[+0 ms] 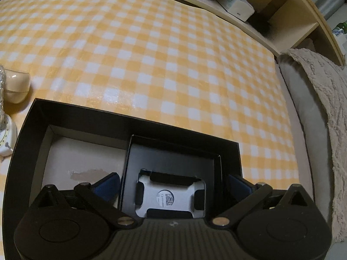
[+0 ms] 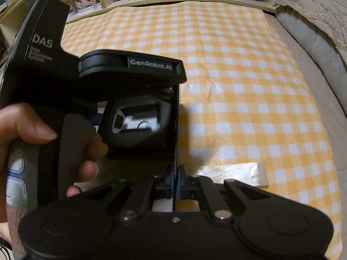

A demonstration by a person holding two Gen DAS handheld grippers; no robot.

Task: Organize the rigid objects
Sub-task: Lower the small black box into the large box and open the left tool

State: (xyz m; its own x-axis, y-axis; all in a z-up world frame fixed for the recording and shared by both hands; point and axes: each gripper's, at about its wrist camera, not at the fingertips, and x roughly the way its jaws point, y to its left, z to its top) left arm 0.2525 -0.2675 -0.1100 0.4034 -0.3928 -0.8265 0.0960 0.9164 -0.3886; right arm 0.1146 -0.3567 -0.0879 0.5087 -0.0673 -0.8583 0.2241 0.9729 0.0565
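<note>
Left wrist view: the left gripper [image 1: 172,186] has its fingers wide apart, one on each side of a small black box [image 1: 173,164]. That small box sits inside a big black box [image 1: 138,117] at the table's [image 1: 151,54] near edge. Right wrist view: the right gripper [image 2: 175,182] is pinched on the big box's thin wall. Farther left, a hand [image 2: 43,138] holds the other gripper.

Open box [image 1: 138,117] on surface [image 1: 173,65], near edge; smaller tray [image 1: 173,158] inside box, right part; flat plate [image 1: 171,195] in tray. Two small containers [image 1: 16,86] left of box. Shelf [image 1: 238,15] behind surface; blanket [image 1: 321,108] right of surface
</note>
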